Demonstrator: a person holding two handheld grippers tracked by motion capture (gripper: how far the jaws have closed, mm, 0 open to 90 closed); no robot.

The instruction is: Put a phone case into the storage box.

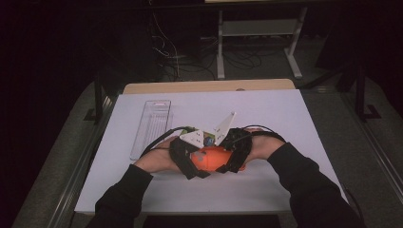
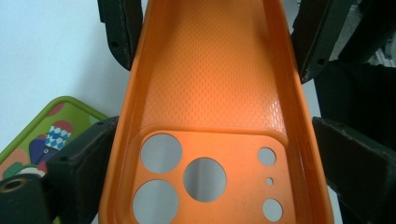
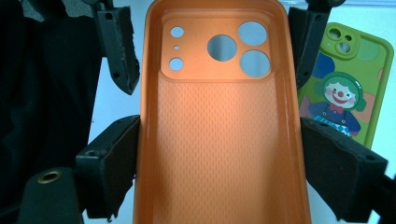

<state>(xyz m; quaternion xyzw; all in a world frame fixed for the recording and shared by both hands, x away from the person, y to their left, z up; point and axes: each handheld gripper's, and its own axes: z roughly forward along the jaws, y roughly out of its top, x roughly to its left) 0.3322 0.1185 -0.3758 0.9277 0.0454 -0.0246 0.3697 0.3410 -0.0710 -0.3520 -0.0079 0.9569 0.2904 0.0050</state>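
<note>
The orange phone case (image 3: 219, 140) sits between both my grippers, hollow side up, its textured inner floor and the round camera cutouts facing the cameras. In the high view it shows as an orange shape (image 1: 214, 159) low over the white table mat (image 1: 294, 123), near the mat's front edge and roughly at its middle.

My right gripper (image 3: 219, 154) clamps the case across its width: each black pad presses on one long side wall, at the end away from the cutouts. My left gripper (image 2: 212, 154) takes the camera end; its pads lie against the two side walls there, just beside the cutouts, so I read them as closed on the case. In each gripper view the other gripper's jaws appear farther up the case, also flanking its walls.

Just beside the orange case lies a green phone case (image 3: 348, 88) printed with a cartoon clown, flat on the mat, its corner also visible in the left gripper view (image 2: 42, 135).

Well apart, toward the far left of the mat, lies a clear plastic tray (image 1: 152, 127).

My two sleeves are black.
</note>
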